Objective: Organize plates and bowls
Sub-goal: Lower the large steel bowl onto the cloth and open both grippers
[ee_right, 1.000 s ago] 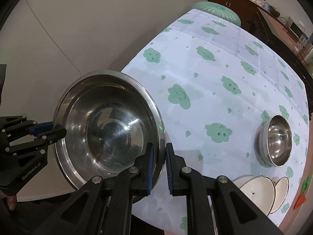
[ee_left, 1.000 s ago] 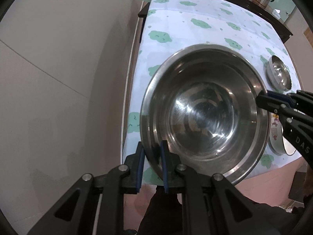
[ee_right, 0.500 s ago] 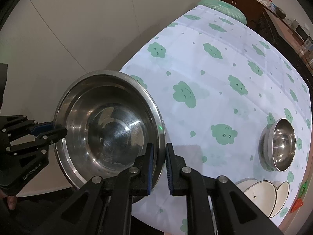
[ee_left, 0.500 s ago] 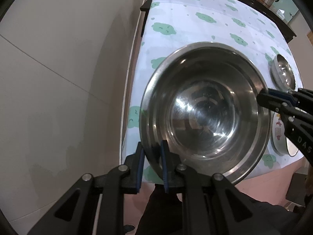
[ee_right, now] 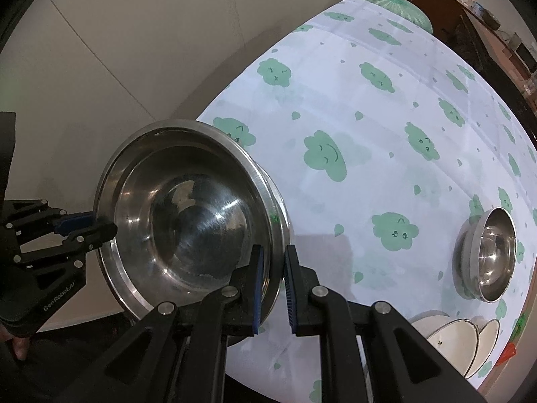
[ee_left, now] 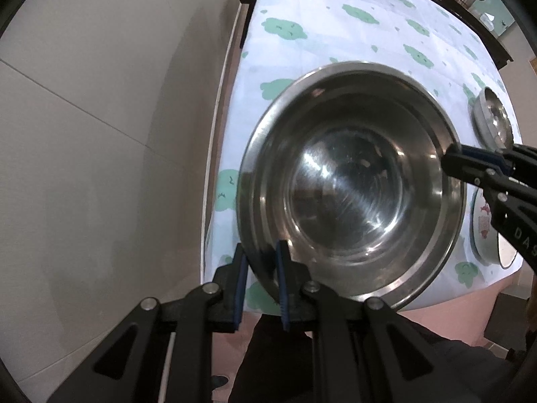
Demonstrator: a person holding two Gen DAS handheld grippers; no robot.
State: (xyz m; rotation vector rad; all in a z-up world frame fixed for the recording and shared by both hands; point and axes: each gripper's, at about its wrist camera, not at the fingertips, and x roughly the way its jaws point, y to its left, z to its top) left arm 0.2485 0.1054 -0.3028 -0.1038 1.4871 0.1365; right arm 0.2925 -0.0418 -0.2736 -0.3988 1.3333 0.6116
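Right wrist view: the table [ee_right: 386, 107] in its cloud-print cloth is mostly bare, and over its near corner hangs the big steel bowl [ee_right: 188, 221] — right tongs [ee_right: 272, 288] and left tongs [ee_right: 104, 228] each pinching its rim on opposite sides. It is not yet set down. Left, I judge: the small steel bowl [ee_right: 493, 255] and the white plates [ee_right: 459, 339] near the far edge, ungathered.

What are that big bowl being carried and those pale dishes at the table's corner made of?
The big bowl looks like polished stainless steel: silvery, with mirror-like reflections and bright streaks inside. The pale dishes look like glazed ceramic or enamel, glossy cream with thin dark rims; the pictures leave open which. The table cover under them seems a smooth printed sheet, fabric or plastic, with green cloud faces.
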